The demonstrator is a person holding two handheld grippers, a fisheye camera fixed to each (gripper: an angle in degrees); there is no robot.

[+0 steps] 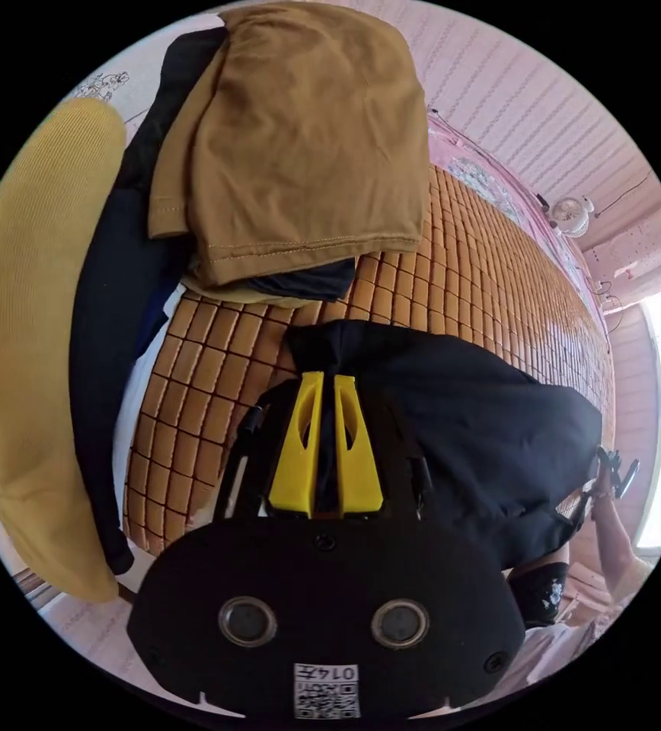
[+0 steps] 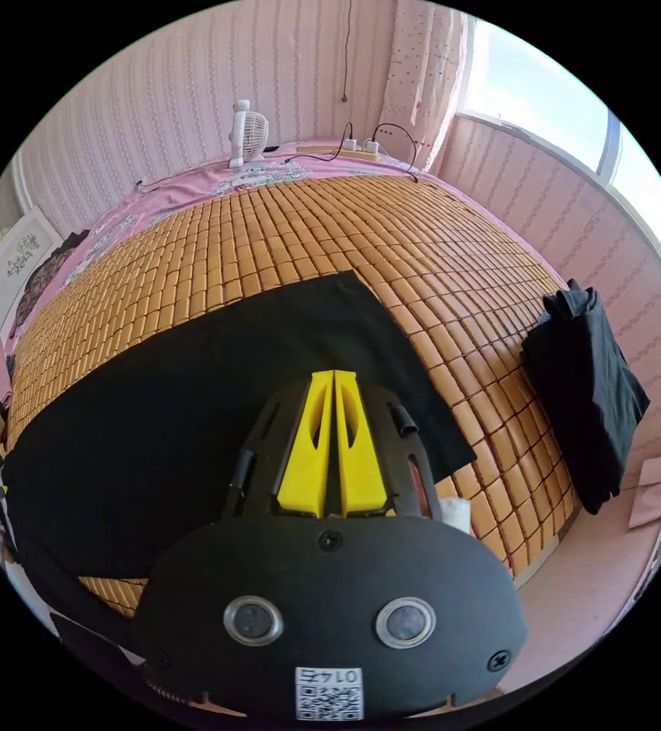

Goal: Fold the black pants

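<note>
Left tool (image 1: pixel 328 378): yellow jaws narrow, black fabric bunched between them, so it's clamped on an edge of the black pants (image 1: pixel 467 426). Pants lie spread on the bamboo mat (image 1: pixel 216 343) covering the bed. Beyond them on the mat, a stack of folded clothes with a tan garment (image 1: pixel 300 145) on top and dark pieces under it. Yellow cushion (image 1: pixel 26 343) beside the stack.

Right tool (image 2: pixel 333 375): jaws pressed together over the black pants (image 2: pixel 193 411); can't tell whether any cloth is caught between them. Pants lie flat as a wide dark panel across the mat (image 2: pixel 308 221). Another black garment (image 2: pixel 585 388) sits folded at the mat's edge, well apart. Small white fan (image 2: pixel 245 137) at the far end by the wall.
</note>
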